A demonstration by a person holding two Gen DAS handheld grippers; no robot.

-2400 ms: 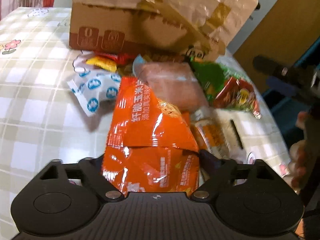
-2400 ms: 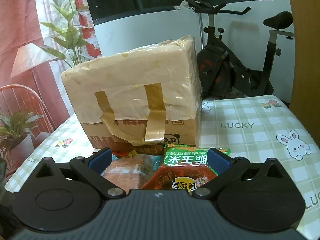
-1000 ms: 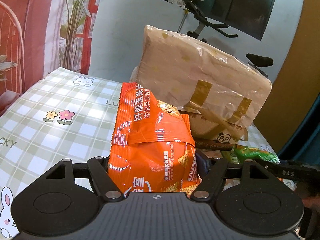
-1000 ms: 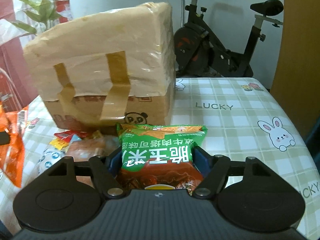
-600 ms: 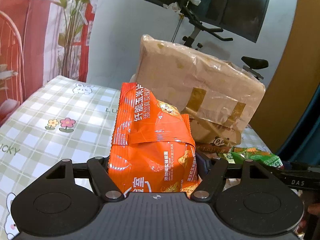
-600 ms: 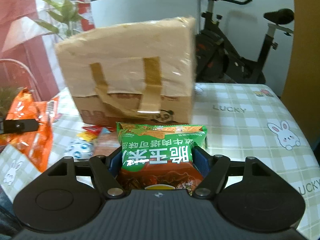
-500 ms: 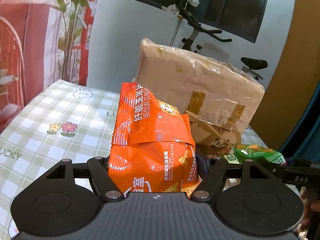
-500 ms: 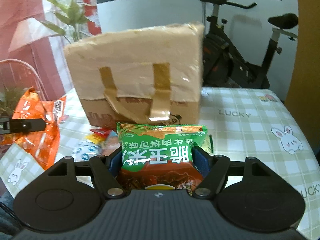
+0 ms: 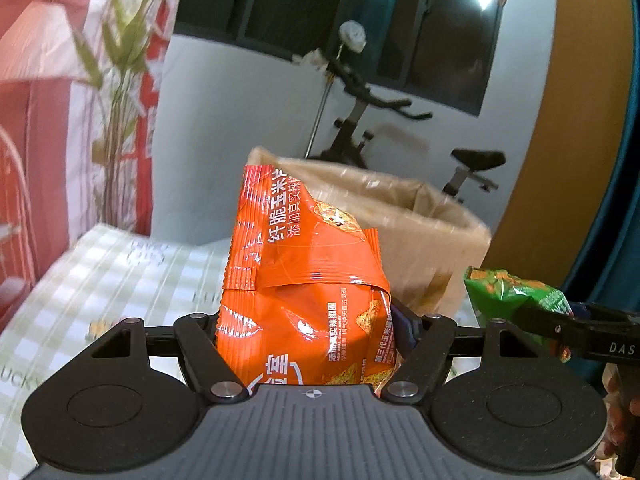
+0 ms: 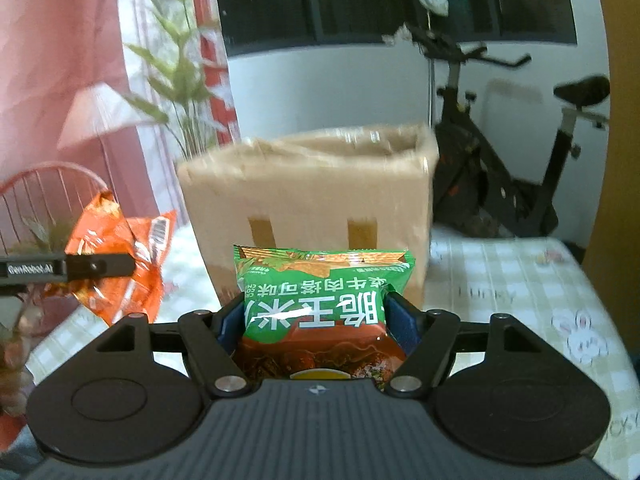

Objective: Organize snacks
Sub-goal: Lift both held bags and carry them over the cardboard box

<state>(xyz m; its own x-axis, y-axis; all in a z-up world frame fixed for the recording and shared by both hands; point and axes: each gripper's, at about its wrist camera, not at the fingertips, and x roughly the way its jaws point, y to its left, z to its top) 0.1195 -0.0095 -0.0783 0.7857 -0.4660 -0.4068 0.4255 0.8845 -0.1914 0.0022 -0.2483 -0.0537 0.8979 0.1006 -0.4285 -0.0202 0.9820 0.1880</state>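
My left gripper (image 9: 308,328) is shut on an orange snack bag (image 9: 304,280) and holds it up in the air in front of the cardboard box (image 9: 420,232). My right gripper (image 10: 316,320) is shut on a green snack bag (image 10: 320,296), also held up before the box (image 10: 312,192). The box is lined with brown plastic and its top is open. In the left wrist view the green bag (image 9: 516,292) and right gripper show at the right. In the right wrist view the orange bag (image 10: 120,260) shows at the left.
The box stands on a table with a green checked cloth (image 10: 520,280). An exercise bike (image 10: 500,160) stands behind the table. A pink curtain and plant (image 10: 168,72) are at the left. The snack pile on the table is out of view.
Both grippers have risen with their bags; the box now appears lower and its open top comes into view. The pile on the table has dropped out of sight.
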